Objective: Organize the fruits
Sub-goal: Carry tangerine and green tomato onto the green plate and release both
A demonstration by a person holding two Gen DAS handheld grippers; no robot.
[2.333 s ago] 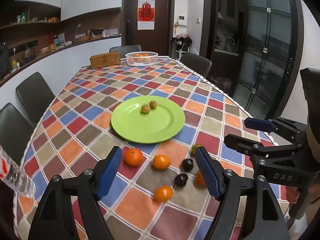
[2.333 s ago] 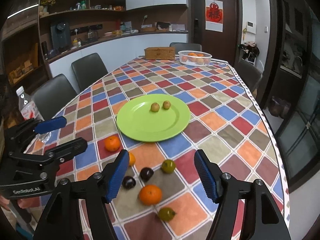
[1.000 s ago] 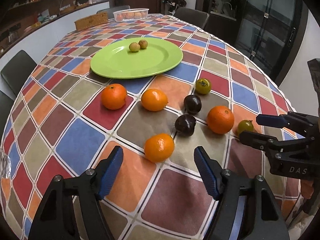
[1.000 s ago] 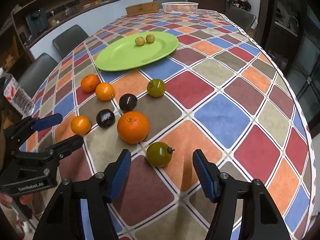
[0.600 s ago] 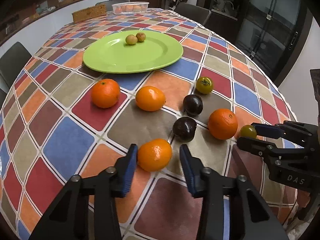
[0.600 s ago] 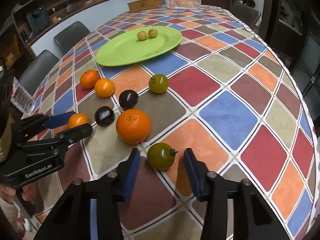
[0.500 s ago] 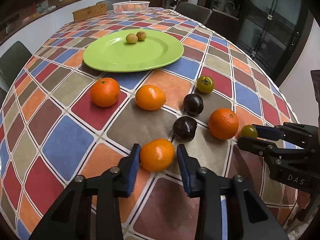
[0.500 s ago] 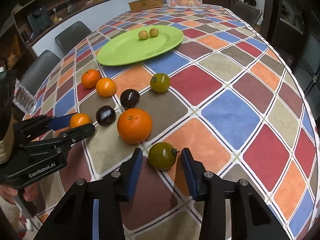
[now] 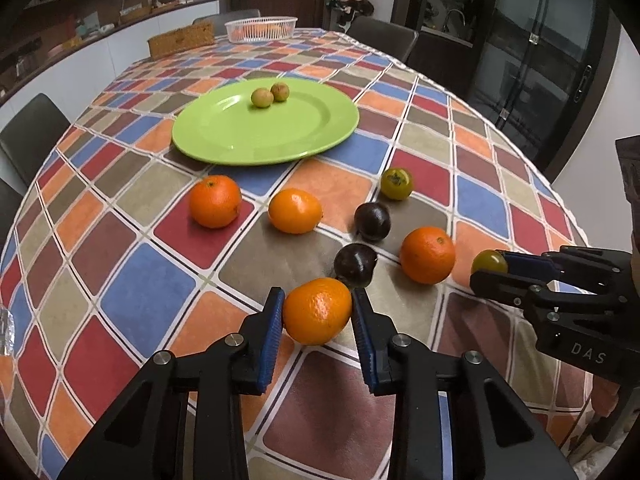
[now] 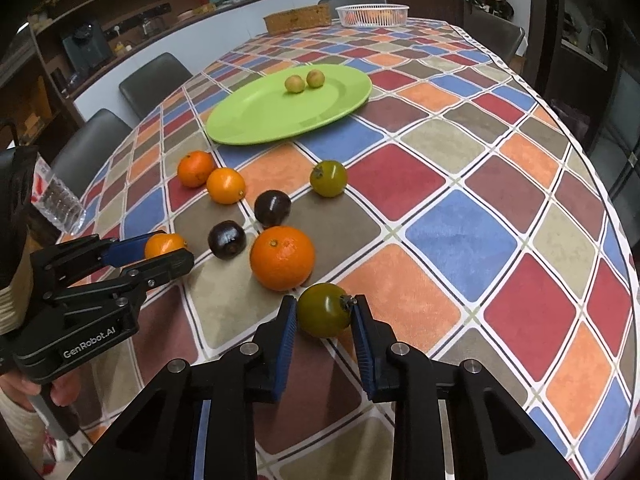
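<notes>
Blue ribbed pads of the left gripper (image 9: 318, 312) pinch a small orange mandarin (image 9: 317, 310) from both sides, the fruit sitting between the fingers (image 9: 272, 332) on the checked cloth of the bench (image 9: 132, 280). Just past those fingers lies a dark plum (image 9: 355, 264), with a second plum (image 9: 372, 221) a little farther on. To the right of the near plum rests a larger orange (image 9: 427, 255), and further right the right gripper (image 10: 325, 316) has its own blue-padded fingers (image 10: 285, 336) pinching a green tomato (image 10: 324, 315), whose stem points toward the right pad. In the right wrist view the larger orange lies just ahead and left of these fingers, the two plums beyond it. Farther out from both pairs of fingers, two more oranges (image 9: 215, 201) (image 9: 295, 210) lie near each other and a second green tomato (image 9: 396, 183) lies apart to their right. Beyond all the loose fruit stands a green plate (image 9: 248, 136) carrying two small yellowish fruits (image 9: 262, 97) (image 9: 279, 91) that touch each other near its far side. At the far end of the bench are a white basket (image 9: 260, 29) and, beside it, a woven box (image 9: 182, 40). A clear plastic bottle (image 10: 56, 200) shows at the left edge of the right wrist view, and dark chairs (image 10: 154, 80) stand along the bench's left side.
</notes>
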